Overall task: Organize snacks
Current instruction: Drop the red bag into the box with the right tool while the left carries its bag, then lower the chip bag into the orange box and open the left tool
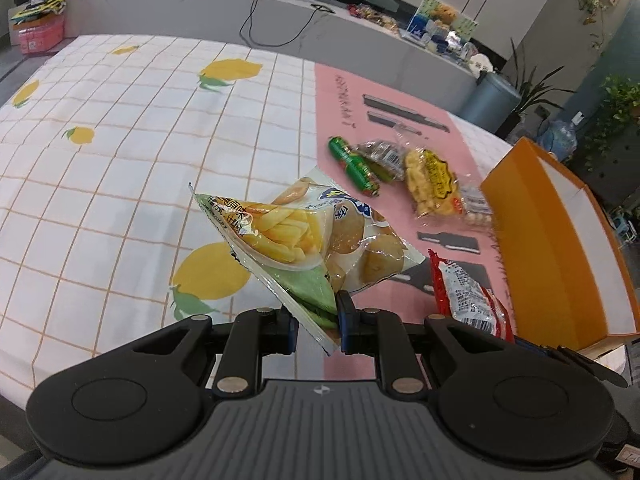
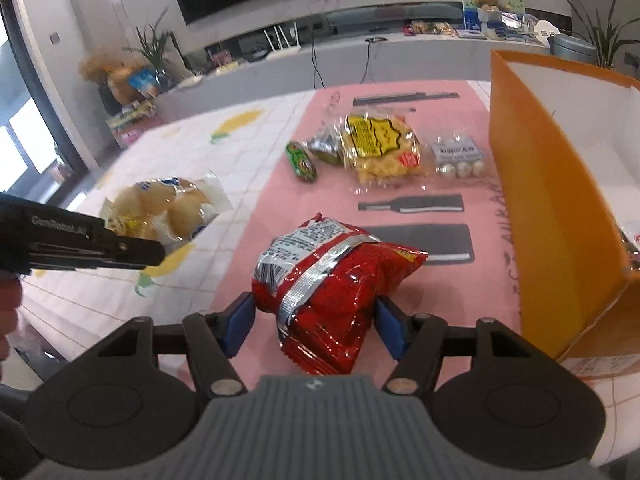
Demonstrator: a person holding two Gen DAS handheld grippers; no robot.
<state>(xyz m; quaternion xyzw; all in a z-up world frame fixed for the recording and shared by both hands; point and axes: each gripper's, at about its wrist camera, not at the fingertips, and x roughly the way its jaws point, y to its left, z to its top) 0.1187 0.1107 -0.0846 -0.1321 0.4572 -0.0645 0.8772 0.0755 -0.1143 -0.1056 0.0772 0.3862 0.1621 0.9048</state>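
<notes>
My left gripper (image 1: 316,328) is shut on the lower corner of a pale bag printed with fries and potatoes (image 1: 320,232), which hangs above the table. In the right wrist view that left gripper (image 2: 158,254) comes in from the left with the same bag (image 2: 168,208). My right gripper (image 2: 316,326) is shut on a crinkled red snack bag (image 2: 328,280), its blue pads pressing both sides. The red bag (image 1: 468,300) also shows at the lower right of the left wrist view. An open orange box (image 2: 540,200) with white inner walls stands to the right.
On the pink mat (image 2: 280,208) lie a green pack (image 2: 301,162), a yellow-labelled pack (image 2: 380,144) and a small clear pack of white balls (image 2: 460,158). The lemon-print cloth (image 1: 120,160) covers the left of the table. A wrapper (image 2: 632,240) shows inside the box.
</notes>
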